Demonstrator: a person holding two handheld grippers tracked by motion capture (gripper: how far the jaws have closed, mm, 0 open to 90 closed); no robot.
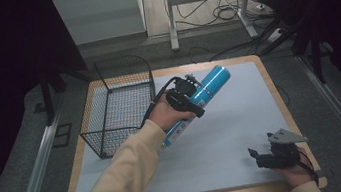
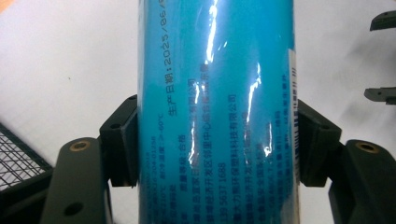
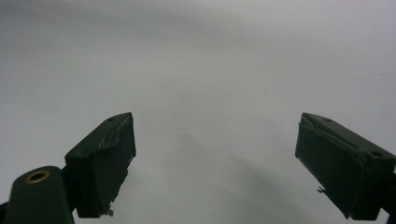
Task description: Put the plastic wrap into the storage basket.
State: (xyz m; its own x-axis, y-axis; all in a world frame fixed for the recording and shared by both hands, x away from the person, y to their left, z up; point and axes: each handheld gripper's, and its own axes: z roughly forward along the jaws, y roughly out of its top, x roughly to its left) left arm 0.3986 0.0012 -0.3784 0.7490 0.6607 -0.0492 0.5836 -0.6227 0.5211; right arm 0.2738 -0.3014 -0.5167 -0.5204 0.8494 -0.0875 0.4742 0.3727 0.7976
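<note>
We see the left gripper (image 1: 189, 95) with its jaws pinching a blue aerosol can (image 1: 201, 97) across its body, one black pad on each side of the cylinder in the left gripper view, where the can (image 2: 217, 116) runs top to bottom between them. From the high view the can is held above the middle of the surface, tilted, its upper end pointing toward the far right and its lower end hidden behind the left hand (image 1: 169, 116) and a cream sleeve (image 1: 120, 184). The right gripper (image 1: 263, 156) rests low near the front right corner, its jaws spread wide with nothing between them; in its own view the right gripper (image 3: 215, 158) looks along bare grey mat (image 3: 210, 60). We find the surface (image 1: 241, 111) covered by that pale grey mat, edged by a light wooden rim (image 1: 281, 105). A black wire basket (image 1: 117, 106) stands on the left part of the surface, just beside the left hand. Beyond, we make out grey carpet (image 1: 12, 168), a metal floor rail (image 1: 37, 170) along the left, white desk legs (image 1: 171, 20) and loose cables (image 1: 224, 10) at the far side. On the can's label we read a printed date, "2025/06", beside Chinese characters, then further lines of small Chinese text and a string of digits too blurred to give fully.
</note>
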